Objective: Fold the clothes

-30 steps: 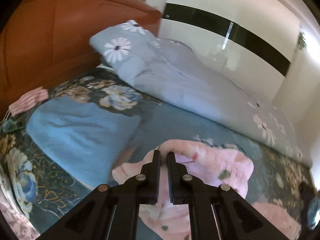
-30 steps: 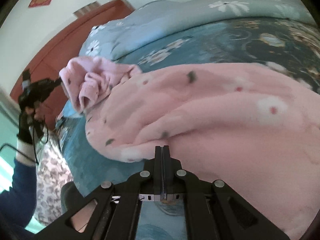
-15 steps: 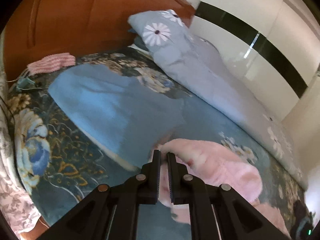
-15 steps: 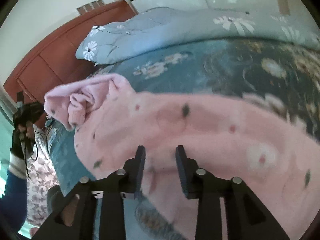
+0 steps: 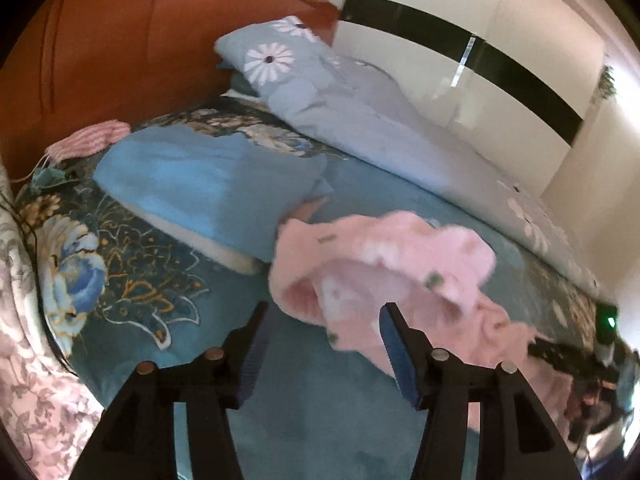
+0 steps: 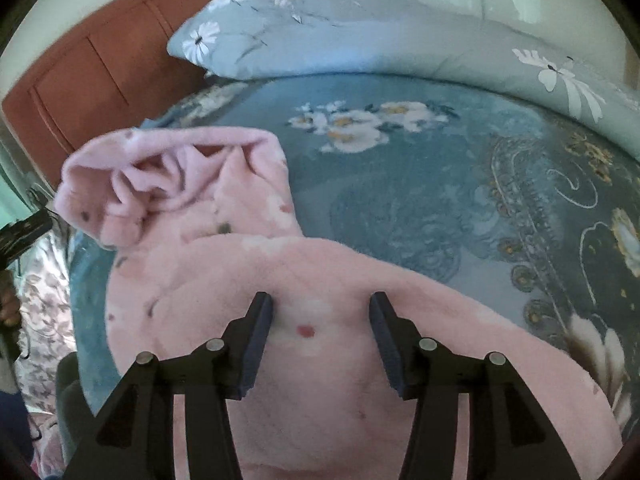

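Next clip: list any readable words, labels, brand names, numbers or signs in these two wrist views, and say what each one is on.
None: no legible text appears in either wrist view.
The pink garment carries only a printed flower-and-dot pattern, no label in sight.
The bedspread and the light blue quilt bear floral prints only.
The green light at the left view's right edge carries no marking.

Fluffy pink flower-print garment [image 6: 328,344] lies rumpled on bed.

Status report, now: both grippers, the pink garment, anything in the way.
Left gripper and right gripper both opening, nothing pinched. Pink garment loose on the bed, one end bunched. Folded blue cloth lies just beyond it.
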`<state>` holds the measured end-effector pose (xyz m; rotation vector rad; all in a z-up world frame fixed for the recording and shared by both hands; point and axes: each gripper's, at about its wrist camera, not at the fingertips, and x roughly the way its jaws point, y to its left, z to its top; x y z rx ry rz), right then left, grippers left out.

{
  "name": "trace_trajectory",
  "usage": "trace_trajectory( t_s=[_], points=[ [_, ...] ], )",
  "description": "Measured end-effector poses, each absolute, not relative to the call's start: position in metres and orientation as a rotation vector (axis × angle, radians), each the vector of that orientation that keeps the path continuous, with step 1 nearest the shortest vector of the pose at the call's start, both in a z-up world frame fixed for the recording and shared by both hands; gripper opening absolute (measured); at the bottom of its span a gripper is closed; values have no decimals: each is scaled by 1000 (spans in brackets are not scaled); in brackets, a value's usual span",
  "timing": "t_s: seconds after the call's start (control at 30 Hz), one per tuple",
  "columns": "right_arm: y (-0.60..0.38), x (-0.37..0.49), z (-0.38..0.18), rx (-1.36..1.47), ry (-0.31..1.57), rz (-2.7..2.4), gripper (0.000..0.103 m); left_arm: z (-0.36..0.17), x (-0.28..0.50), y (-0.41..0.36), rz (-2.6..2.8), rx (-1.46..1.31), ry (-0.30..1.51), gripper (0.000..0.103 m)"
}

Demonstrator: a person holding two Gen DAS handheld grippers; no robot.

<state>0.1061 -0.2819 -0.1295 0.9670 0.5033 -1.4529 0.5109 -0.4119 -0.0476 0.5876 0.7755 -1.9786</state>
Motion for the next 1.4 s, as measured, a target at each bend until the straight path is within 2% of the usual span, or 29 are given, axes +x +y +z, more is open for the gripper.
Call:
trace_trajectory(
  t_s=[0.1,0.3,0.4,0.57,0.63,0.73,0.8,0.83,0.87,1.03,1.17,1.27,1.33,1.4],
  points=[
    [-277,110,-128,976,478,-1430,10,-53,500,-402,-2048,594,794,64],
    [-247,121,-102,974,342,-1297,4,-70,447,-397,-2124,751,729,65],
    [-221,133,-87,940,273,-1205,4,-73,423,-402,-2127,797,676,66],
    [-184,159,-83,915,276,-1095,4,-74,395,-421,-2062,816,587,66],
    [-175,167,-92,935,296,-1076,4,-71,396,-429,-2062,775,622,64],
    [-166,175,-111,987,305,-1056,4,-60,406,-437,-2146,667,736,51],
    [-162,176,-123,1024,295,-1047,4,-53,410,-442,-2149,621,738,36],
    [-161,177,-127,1038,290,-1039,4,-51,411,-444,-2143,606,737,22],
    [-159,178,-130,1048,289,-1033,4,-48,414,-447,-2132,581,749,16],
    [-149,180,-123,1025,290,-1021,4,-37,438,-470,-2094,451,889,14],
    [-140,143,-86,929,221,-1182,4,-35,447,-473,-2092,446,890,14],
    [-150,96,-74,903,301,-1431,12,-35,448,-471,-2101,459,886,14],
    [-163,59,-82,932,409,-1569,40,-33,448,-473,-2106,466,875,14],
    [-176,23,-101,1005,500,-1622,48,-31,449,-469,-2109,478,864,14]
  ],
)
